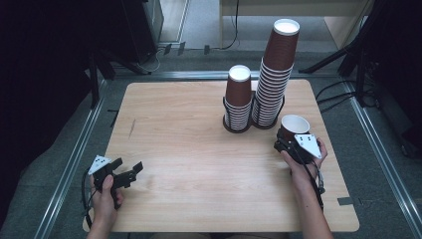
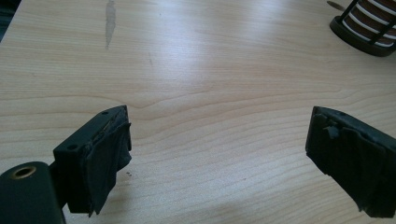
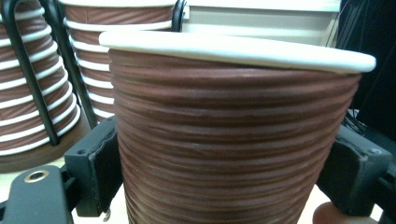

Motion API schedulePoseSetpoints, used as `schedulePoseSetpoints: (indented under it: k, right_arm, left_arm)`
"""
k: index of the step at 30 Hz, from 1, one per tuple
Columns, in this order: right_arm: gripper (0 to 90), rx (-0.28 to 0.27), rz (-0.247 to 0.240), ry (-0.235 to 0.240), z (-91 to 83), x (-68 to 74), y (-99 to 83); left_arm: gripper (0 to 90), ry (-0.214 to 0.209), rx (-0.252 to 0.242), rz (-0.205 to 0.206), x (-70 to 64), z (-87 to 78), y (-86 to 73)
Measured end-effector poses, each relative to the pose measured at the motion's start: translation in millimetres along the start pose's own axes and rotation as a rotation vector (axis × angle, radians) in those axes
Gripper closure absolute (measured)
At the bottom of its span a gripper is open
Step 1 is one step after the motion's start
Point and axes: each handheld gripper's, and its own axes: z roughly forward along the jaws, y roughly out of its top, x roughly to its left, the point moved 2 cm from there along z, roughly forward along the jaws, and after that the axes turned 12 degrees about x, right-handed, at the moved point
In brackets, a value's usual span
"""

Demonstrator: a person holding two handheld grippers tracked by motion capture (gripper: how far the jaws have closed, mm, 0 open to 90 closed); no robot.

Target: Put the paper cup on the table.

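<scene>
the right gripper (image 1: 291, 144) pinches an upright brown cup (image 1: 293, 127) at centre right of the high view, just below-right of the two cup stacks (image 1: 259, 94), while the spread left gripper (image 1: 124, 174) idles at lower left.

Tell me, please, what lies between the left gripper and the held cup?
Only bare wooden table between left gripper and paper cup, seen in the high view.
</scene>
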Motion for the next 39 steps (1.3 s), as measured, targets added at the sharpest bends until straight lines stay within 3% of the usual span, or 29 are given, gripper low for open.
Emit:
schedulePoseSetpoints:
  k: [4,9,15,22,30,39]
  right_arm:
    - [13.0,0.011,-0.016,-0.002,-0.1,2.8,-1.3]
    - [12.6,0.031,0.029,-0.01,-2.8,3.2,-0.7]
    - [11.3,0.056,0.046,0.041,-8.4,0.6,-0.8]
    - [6.4,0.093,0.023,0.082,-11.2,4.3,-2.1]
    - [0.0,0.071,-0.009,0.127,-18.5,7.8,0.9]
    - [0.0,0.044,-0.012,0.136,-30.3,5.7,6.4]
  left_arm:
    - [6.9,0.003,0.003,0.008,-1.2,0.6,0.0]
    - [6.9,0.004,0.007,0.007,-1.2,1.0,0.2]
    - [6.9,0.001,0.009,0.006,-1.1,1.2,0.2]
    - [6.9,0.0,0.012,0.005,-1.1,1.7,0.5]
    - [6.9,-0.006,0.011,0.0,-0.6,1.6,0.7]
    - [6.9,-0.011,0.011,-0.004,0.2,1.5,1.0]
